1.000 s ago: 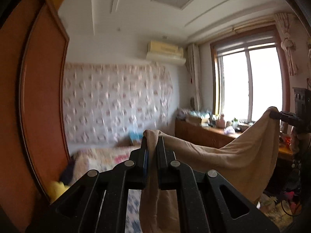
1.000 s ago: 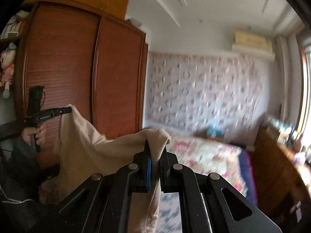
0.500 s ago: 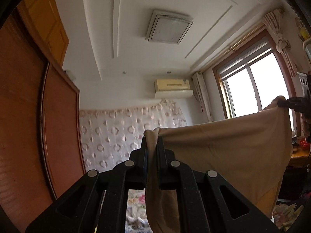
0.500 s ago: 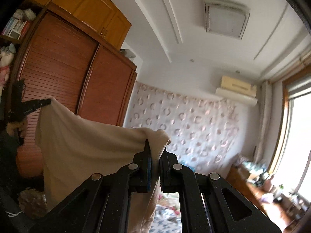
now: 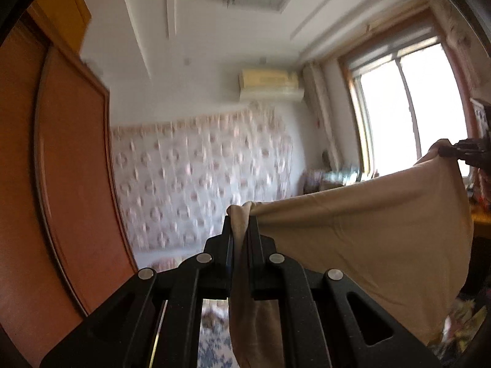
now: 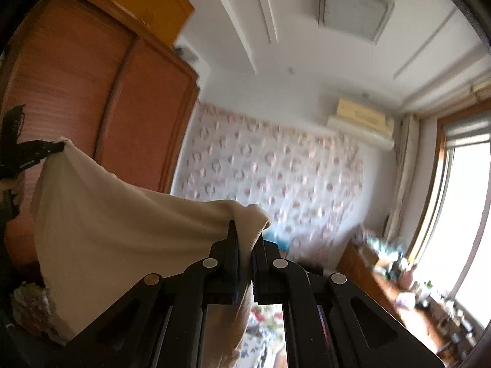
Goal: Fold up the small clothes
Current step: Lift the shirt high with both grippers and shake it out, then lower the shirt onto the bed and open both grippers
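Beige cloth hanging stretched in the air, left gripper clamping one top corner, right gripper pinching the other, wooden wardrobe standing left, patterned wall hanging behind, bright window glowing right, ceiling light overhead.

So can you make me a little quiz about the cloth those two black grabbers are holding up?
1. True or false: the beige cloth is lying flat on the bed.
2. How many grippers pinch the cloth: A one, B two, C none?
3. Fill in: above the patterned wall hanging there is an ____.

Key:
1. False. It hangs in the air, stretched between the left gripper and the right gripper.
2. B. Each one is shut on a top corner.
3. Air conditioner.
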`<state>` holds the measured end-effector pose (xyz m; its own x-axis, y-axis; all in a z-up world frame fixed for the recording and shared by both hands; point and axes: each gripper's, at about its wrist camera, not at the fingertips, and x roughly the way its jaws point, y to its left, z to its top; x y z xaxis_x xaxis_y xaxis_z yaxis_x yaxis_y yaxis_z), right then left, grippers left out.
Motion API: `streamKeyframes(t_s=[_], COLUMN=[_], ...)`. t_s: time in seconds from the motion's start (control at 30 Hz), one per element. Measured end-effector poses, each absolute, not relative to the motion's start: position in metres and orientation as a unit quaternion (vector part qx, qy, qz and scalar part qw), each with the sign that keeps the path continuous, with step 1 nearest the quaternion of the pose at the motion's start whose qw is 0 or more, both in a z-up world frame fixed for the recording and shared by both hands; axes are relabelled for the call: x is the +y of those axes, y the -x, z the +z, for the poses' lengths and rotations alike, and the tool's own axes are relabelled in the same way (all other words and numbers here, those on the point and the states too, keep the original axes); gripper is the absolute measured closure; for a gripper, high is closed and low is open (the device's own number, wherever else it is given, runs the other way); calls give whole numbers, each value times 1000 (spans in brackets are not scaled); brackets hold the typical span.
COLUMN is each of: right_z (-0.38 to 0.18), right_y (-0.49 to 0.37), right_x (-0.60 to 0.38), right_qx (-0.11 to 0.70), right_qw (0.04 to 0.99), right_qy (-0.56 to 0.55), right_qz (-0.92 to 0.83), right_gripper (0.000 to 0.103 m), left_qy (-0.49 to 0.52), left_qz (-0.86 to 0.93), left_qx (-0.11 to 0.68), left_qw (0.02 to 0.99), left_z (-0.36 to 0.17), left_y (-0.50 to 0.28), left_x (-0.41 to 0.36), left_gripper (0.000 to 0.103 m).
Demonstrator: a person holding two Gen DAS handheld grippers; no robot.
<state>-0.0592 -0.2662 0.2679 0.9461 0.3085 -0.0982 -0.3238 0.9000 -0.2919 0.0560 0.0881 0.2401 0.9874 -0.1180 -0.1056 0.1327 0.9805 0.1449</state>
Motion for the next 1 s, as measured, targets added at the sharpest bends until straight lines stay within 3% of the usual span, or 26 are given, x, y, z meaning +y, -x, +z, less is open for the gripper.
streamKeyframes(t_s=[0.23,0.37,0.67,0.93,1.0], right_z=[153,116,99,124,124], right_y=[-75,-135,-213,-264,-275], right_x=[-248,-239,-233,-225,-225], right_qx=[124,168,252,316,330], right_qw=[965,960,943,927,924], right_qy=[161,156,153,142,131], right_qz=[167,159,154,144,144], right_gripper=[97,97,97,97,97], left_qy=[-63,-61,-61,-63,-65], left_qz=[-43,-41,-52,-57,-59], left_qx=[148,179,262,307,321], left_qw=[986,981,962,948,943], left_z=[138,118,61,24,16], left_y=[-191,-244,-320,-352,-360], left_x=[100,93,79,69,67], left_gripper=[95,95,95,95,87])
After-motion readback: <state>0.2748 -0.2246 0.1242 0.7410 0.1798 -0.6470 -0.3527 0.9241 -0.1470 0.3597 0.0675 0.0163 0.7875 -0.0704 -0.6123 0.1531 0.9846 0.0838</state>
